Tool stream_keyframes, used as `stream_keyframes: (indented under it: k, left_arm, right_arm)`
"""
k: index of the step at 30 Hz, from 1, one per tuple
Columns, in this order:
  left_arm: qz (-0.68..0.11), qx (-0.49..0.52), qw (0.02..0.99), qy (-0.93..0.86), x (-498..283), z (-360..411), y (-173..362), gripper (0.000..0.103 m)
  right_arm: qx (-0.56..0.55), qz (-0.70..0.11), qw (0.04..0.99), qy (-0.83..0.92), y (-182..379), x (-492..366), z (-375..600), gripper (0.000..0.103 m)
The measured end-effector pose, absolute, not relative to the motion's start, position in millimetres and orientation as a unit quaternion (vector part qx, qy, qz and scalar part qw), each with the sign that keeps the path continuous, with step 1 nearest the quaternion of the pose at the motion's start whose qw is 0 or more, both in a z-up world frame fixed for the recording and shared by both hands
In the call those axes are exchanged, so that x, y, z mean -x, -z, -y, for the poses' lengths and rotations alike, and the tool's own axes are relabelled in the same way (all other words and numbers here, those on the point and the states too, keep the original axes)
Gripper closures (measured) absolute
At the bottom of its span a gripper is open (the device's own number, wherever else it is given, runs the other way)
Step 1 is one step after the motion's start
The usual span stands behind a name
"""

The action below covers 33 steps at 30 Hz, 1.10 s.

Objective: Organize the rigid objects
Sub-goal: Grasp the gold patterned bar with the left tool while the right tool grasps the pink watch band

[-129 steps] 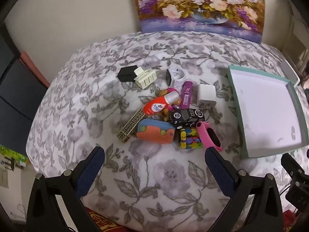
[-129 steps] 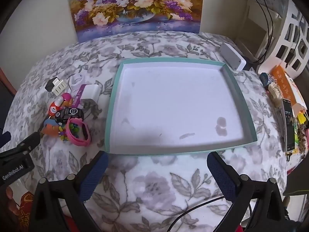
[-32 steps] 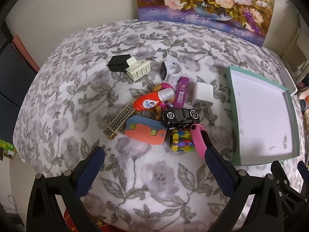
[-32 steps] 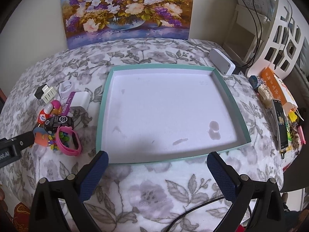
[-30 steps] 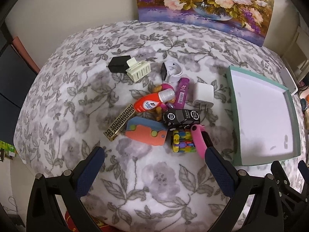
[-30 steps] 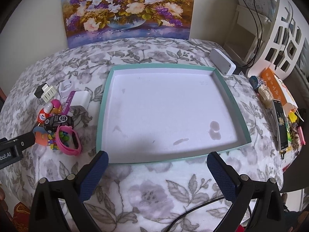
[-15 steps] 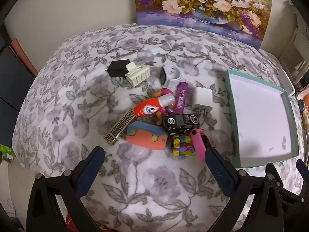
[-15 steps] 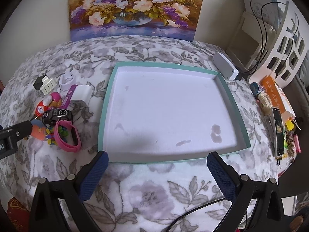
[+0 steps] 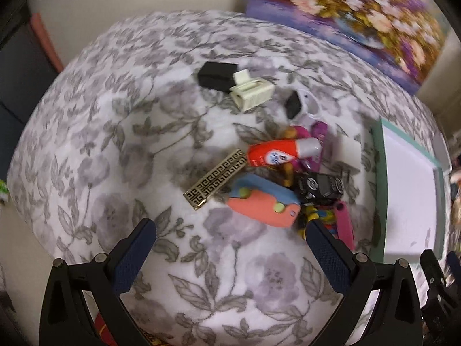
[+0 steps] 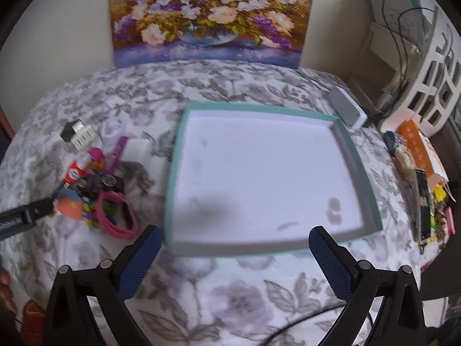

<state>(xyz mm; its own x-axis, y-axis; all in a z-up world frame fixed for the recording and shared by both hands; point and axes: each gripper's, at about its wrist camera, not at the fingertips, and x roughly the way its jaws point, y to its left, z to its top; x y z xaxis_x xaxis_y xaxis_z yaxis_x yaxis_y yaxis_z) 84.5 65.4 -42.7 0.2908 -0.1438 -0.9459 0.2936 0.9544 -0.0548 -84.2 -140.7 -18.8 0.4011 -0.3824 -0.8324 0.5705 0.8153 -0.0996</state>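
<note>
A heap of small objects lies on the floral cloth: an orange-and-blue case (image 9: 263, 203), a gold patterned bar (image 9: 216, 179), a red bottle (image 9: 273, 153), a black toy car (image 9: 319, 186), a pink band (image 9: 344, 227), a cream clip (image 9: 251, 93) and a black block (image 9: 216, 74). My left gripper (image 9: 230, 248) hangs open just before the case, nothing between its fingers. A teal-rimmed tray (image 10: 357, 155) with a bare white floor lies to the right. My right gripper (image 10: 234, 253) stands open at the tray's near edge. The heap (image 10: 95, 184) shows at its left.
A flower painting (image 10: 207, 14) leans on the wall behind the table. A grey box (image 10: 347, 111) sits at the tray's far right corner. Clutter, a phone (image 10: 423, 201) and an orange pack (image 10: 417, 141) line the right edge. White shelving (image 10: 432, 66) stands beyond.
My left gripper has moved in lower and to the left, so the heap looks larger and sits right of centre. The right gripper has shifted slightly forward toward the tray. No object moved.
</note>
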Motion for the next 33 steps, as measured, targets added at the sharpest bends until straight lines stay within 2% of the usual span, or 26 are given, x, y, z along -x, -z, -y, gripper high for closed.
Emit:
stream_keyframes:
  k: [12,18,21,23,26,29,33]
  left_arm:
    - [-0.607,-0.016,0.784,0.13,-109,-74,56,0.0]
    - [-0.614,-0.008,0.783,0.099,-131,-86,66,0.0]
    - [-0.625,-0.005,0.774,0.098,-143,-87,78,0.0]
    - [-0.632,-0.002,0.769,0.093,-148,-88,85,0.001]
    - [-0.631,-0.003,0.77,0.095,-154,-87,91,0.003]
    - [-0.629,-0.02,0.771,0.095,-160,-83,95,0.013]
    - [-0.628,-0.035,0.769,0.114,-162,-72,101,0.013]
  right_arm:
    - [-0.159,-0.458,0.844,0.229,10,34,123,0.0]
    - [-0.156,-0.483,0.841,0.189,28,8,108,0.0]
    - [-0.15,-0.503,0.835,0.165,44,-3,100,0.007]
    - [-0.15,-0.515,0.83,0.152,54,-7,96,0.015]
    - [-0.155,-0.529,0.822,0.14,68,-10,96,0.016]
    - [-0.17,-0.538,0.815,0.134,78,-12,100,0.02]
    - [-0.183,-0.547,0.808,0.119,88,-15,100,0.02]
